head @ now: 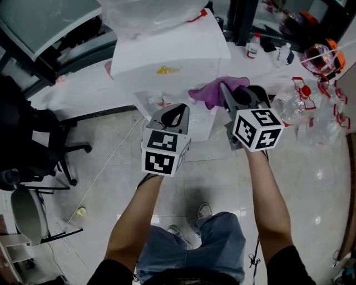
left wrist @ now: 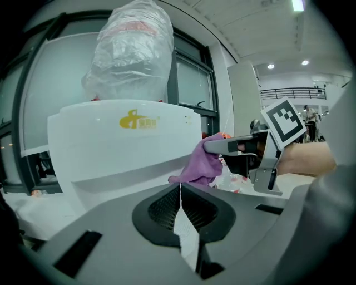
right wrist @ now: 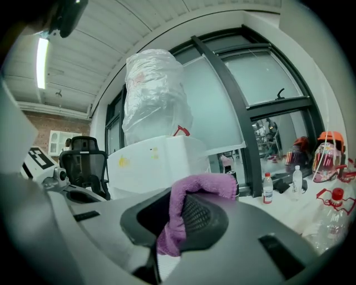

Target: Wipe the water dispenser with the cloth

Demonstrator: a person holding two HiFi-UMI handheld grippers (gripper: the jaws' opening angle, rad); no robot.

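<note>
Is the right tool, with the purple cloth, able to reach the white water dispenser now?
Probably yes: the right tool, shut on the cloth, is close beside the water dispenser, and nothing stands between them. The left tool sits aside.

Clear plastic-wrapped bottle [head: 150,14] atop the white box-shaped water dispenser [head: 167,53] runs off the head view's top edge. The yellow logo [head: 165,70] is too small to read. The purple fuzzy cloth [head: 211,92] is half-hidden behind the right tongs [head: 225,89], and the dispenser's lower front sits behind the left tongs [head: 173,117].
</note>
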